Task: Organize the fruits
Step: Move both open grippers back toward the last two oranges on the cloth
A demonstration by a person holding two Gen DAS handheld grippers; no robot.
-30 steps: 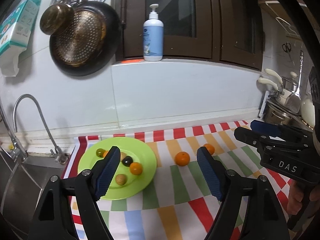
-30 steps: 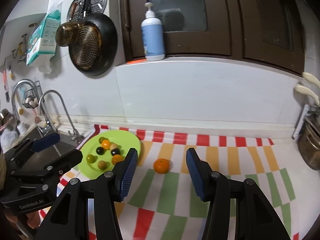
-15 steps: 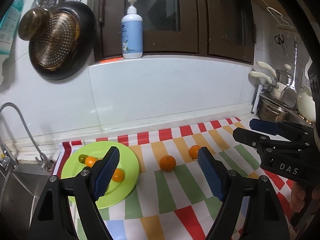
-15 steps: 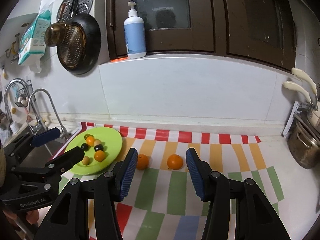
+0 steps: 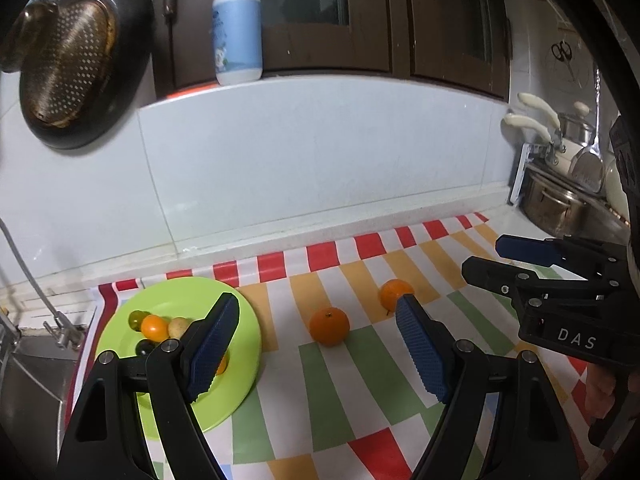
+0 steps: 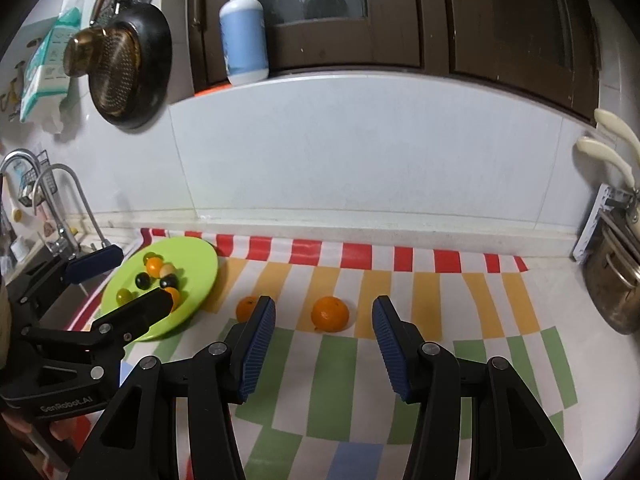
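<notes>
Two oranges lie on the striped cloth: a nearer one (image 5: 329, 325) (image 6: 247, 308) and one to its right (image 5: 394, 293) (image 6: 330, 314). A lime-green plate (image 5: 236, 376) (image 6: 200, 272) on the left holds several small fruits, orange, green, black and tan. My left gripper (image 5: 318, 344) is open and empty, above the cloth, with the nearer orange between its fingers ahead. My right gripper (image 6: 323, 340) is open and empty, with the right orange just ahead between its fingers. Each gripper shows in the other's view, the right one (image 5: 520, 264) and the left one (image 6: 120, 280).
A sink with a tap (image 6: 60, 200) lies left of the plate. A steel pot (image 6: 616, 288) stands at the right edge. A soap bottle (image 6: 244, 32) sits on the ledge, and a pan (image 6: 128, 68) hangs on the wall behind.
Both grippers have shifted to the right along the counter. The plate has slid leftward in both views and both oranges now sit near the fingers. Both stay open.
</notes>
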